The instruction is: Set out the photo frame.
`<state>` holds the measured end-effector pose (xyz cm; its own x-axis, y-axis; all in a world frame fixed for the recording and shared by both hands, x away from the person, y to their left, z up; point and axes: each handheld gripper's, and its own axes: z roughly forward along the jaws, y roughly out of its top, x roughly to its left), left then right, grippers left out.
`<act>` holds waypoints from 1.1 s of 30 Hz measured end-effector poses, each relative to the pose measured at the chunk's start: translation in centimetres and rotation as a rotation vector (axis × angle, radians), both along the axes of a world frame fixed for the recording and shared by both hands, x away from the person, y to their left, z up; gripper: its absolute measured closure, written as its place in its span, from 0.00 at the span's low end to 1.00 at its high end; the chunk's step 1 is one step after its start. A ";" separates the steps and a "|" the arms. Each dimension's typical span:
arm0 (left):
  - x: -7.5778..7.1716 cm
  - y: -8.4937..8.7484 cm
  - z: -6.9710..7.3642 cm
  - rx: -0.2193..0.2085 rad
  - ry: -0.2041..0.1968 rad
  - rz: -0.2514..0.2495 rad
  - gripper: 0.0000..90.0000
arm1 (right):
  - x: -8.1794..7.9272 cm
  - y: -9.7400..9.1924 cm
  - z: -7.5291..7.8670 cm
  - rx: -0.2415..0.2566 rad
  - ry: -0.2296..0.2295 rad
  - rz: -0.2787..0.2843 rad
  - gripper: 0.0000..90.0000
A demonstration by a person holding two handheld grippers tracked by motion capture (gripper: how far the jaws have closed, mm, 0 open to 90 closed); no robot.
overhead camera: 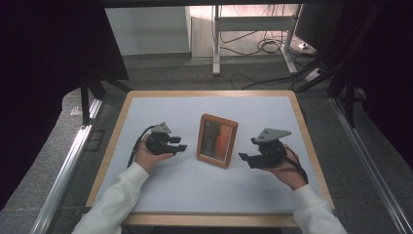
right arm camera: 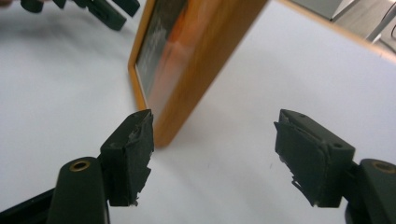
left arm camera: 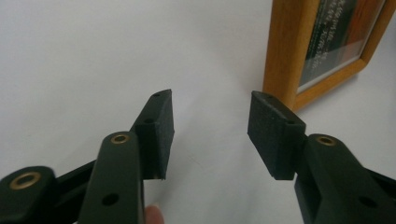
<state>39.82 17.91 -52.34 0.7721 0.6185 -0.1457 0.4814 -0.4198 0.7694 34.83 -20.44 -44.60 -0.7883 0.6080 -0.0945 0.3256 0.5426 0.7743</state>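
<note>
The picture frame (left arm camera: 322,46) carries lines of print on its photo, too blurred to read.

Wooden picture frame (overhead camera: 217,141) lies between my tongs on the white tabletop (overhead camera: 160,190), apparently flat, holding a dark-and-orange picture.

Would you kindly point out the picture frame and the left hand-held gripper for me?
picture frame (overhead camera: 217,141): high view, middle of its glass front.
left hand-held gripper (overhead camera: 179,143): high view, midway between its fingertips.

Orange-brown wooden frame (overhead camera: 217,140), dark-and-orange picture; black grippers (overhead camera: 166,144); white table (overhead camera: 272,112).
</note>
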 end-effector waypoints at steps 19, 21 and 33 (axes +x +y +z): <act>-0.9 -3.4 -0.8 0.070 0.046 -0.072 1.00 | -3.5 -2.4 -3.5 -0.020 0.025 -0.032 0.31; -0.9 -3.7 -0.8 0.068 0.043 -0.077 1.00 | -3.7 -2.5 -3.7 -0.017 0.026 -0.036 0.31; -1.2 -4.6 -0.9 0.067 0.041 -0.092 1.00 | -3.9 -3.0 -3.9 -0.026 0.015 -0.052 0.31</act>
<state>38.63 13.36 -53.20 0.8204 0.5547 -0.1387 0.4688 -0.5137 0.7186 30.93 -23.45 -48.54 -0.7572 0.6456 -0.0992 0.3651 0.5442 0.7553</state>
